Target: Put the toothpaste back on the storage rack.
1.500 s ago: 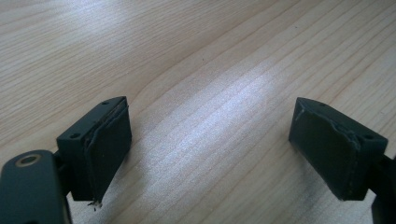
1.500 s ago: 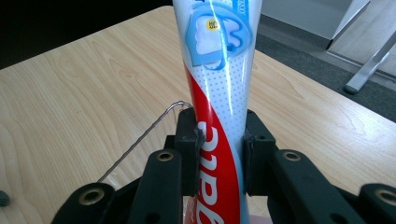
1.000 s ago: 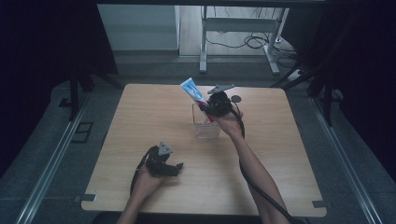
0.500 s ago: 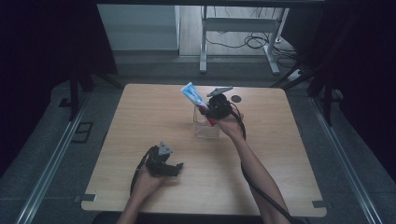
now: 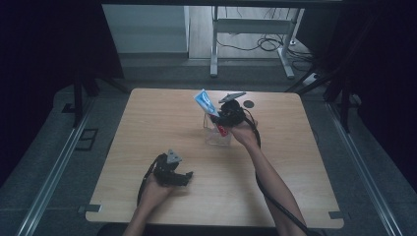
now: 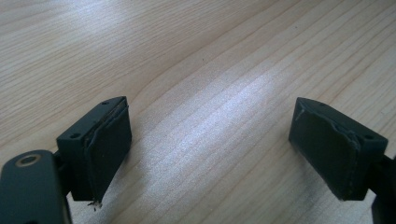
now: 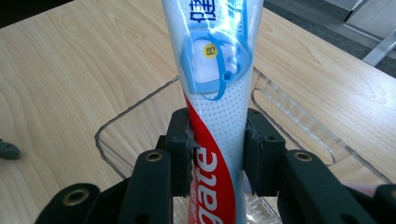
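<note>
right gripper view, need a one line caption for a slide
Right claw grips a toothpaste tube over a clear plastic container on the wooden table, its jaws just easing open.

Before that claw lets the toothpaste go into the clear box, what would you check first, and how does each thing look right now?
1. Toothpaste tube between the right claw pads: ok; both pads lie against its sides, though the jaws have just been easing open.
2. Tube over the clear box: ok; the box opening lies right below it in the right gripper view.
3. Inside of the box free: cannot tell; the tube and claw hide much of it.
4. Box upright on the table: ok in the high view.
5. Left claw out of the way: ok; open, holding nothing, near the table's front edge.
6. Small dark disc beyond the box: ok; it lies apart from the box.
</note>
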Motion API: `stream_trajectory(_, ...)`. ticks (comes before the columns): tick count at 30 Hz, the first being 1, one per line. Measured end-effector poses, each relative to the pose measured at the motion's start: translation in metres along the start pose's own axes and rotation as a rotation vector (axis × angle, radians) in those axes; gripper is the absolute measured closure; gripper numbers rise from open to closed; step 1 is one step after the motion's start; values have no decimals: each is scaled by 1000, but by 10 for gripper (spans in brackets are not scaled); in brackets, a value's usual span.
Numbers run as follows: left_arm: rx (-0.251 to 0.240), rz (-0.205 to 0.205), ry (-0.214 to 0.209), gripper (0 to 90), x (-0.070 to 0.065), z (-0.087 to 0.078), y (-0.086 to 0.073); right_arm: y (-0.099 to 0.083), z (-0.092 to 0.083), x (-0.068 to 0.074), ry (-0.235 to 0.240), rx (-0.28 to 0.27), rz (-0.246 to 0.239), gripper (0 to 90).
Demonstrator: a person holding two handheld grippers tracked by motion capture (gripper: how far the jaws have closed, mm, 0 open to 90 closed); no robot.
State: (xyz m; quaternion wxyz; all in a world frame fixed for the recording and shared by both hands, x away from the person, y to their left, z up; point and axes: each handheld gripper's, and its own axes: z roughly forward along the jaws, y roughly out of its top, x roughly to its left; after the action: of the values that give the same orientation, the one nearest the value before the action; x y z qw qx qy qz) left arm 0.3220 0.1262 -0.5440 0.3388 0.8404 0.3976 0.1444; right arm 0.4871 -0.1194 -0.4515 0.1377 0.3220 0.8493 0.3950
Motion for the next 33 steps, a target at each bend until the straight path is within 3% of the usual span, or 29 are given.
stream_trajectory(14,-1,0,0,131,0,0,0,-6,0,0,25,26,4,611)
stream_trajectory(20,-1,0,1,131,0,0,0,-7,-1,2,37,32,5,551)
stream_trajectory(33,-2,0,0,131,0,0,0,-6,-8,4,49,-2,21,470)
